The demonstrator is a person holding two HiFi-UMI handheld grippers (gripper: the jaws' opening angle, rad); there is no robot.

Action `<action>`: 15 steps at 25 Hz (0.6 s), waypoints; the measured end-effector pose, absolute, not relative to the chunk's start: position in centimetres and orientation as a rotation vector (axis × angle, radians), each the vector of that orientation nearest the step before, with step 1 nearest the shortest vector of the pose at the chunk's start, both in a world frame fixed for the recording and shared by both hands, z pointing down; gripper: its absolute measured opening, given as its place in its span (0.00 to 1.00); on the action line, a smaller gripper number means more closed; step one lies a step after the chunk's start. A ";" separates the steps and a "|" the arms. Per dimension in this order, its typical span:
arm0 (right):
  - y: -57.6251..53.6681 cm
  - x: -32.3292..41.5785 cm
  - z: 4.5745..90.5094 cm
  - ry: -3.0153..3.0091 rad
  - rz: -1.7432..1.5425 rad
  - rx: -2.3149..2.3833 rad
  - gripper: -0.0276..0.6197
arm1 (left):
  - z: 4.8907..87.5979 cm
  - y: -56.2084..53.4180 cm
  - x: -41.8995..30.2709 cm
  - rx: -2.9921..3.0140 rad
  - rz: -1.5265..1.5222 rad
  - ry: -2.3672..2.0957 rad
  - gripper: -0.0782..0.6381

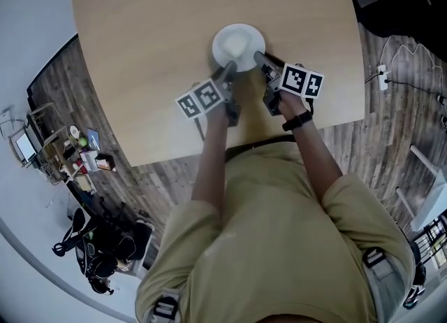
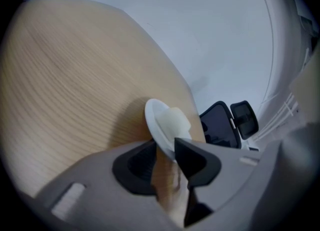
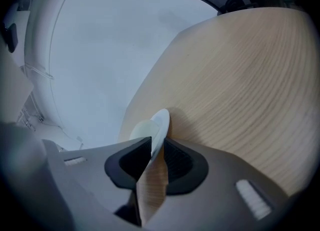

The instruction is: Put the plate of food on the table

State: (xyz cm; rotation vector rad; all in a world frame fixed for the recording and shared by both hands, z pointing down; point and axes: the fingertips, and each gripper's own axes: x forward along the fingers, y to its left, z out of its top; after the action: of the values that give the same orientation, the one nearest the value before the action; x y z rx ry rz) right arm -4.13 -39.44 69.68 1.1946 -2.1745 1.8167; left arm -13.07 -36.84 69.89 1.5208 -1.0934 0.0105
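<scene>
Near the front-middle of the pale wooden table (image 1: 140,49) sits the white plate (image 1: 239,45), with both grippers reaching to its near rim from the person's side. A pale, rounded lump of food (image 2: 174,121) lies on the plate, towards the side the grippers hold. A tight shadow lies under the plate on the wood. Whether its base actually rests on the table or hangs just over it cannot be told.

The left gripper (image 1: 229,71) meets the rim at the near-left. In the left gripper view its jaws stand narrowly apart with the rim between them. The rim lies against the pad on the food side, and a sliver of table shows beside the other pad, so the hold looks slack rather than pinched.

The right gripper (image 1: 260,59) meets the rim at the near-right, just beside the left one. In the right gripper view its two dark pads are closed on the thin rim from above and below, with no gap on either side of it. The food shows just beyond the pad on the plate's upper side.

Both marker cubes, left (image 1: 200,98) and right (image 1: 302,81), sit behind the jaws over the table's near edge. The person's forearms run back from them, with a dark wristband (image 1: 298,120) on the right one.
</scene>
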 end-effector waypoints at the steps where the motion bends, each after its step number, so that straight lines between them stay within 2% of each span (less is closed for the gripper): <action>1: -39.4 -4.2 69.6 -2.178 1.810 1.189 0.17 | 69.9 -36.8 -13.1 1.525 0.013 -1.100 0.27; 5: -39.1 -4.4 69.7 -2.178 1.754 1.166 0.18 | 70.0 -36.6 -13.5 1.542 0.061 -1.133 0.29; 9: -38.3 -4.1 69.9 -2.149 1.709 1.171 0.19 | 70.4 -35.5 -13.7 1.518 0.130 -1.155 0.42; 11: -38.0 -4.0 70.1 -2.136 1.683 1.174 0.20 | 70.0 -35.3 -13.9 1.523 0.126 -1.165 0.42; 15: -37.5 -3.3 70.7 -2.115 1.526 1.202 0.32 | 68.8 -35.3 -14.5 1.549 0.090 -1.170 0.42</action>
State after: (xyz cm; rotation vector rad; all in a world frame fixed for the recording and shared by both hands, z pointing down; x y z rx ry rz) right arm -3.25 -37.54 70.66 1.2020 -2.1152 1.5259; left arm -14.49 -35.26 68.77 1.5486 -1.1704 0.0899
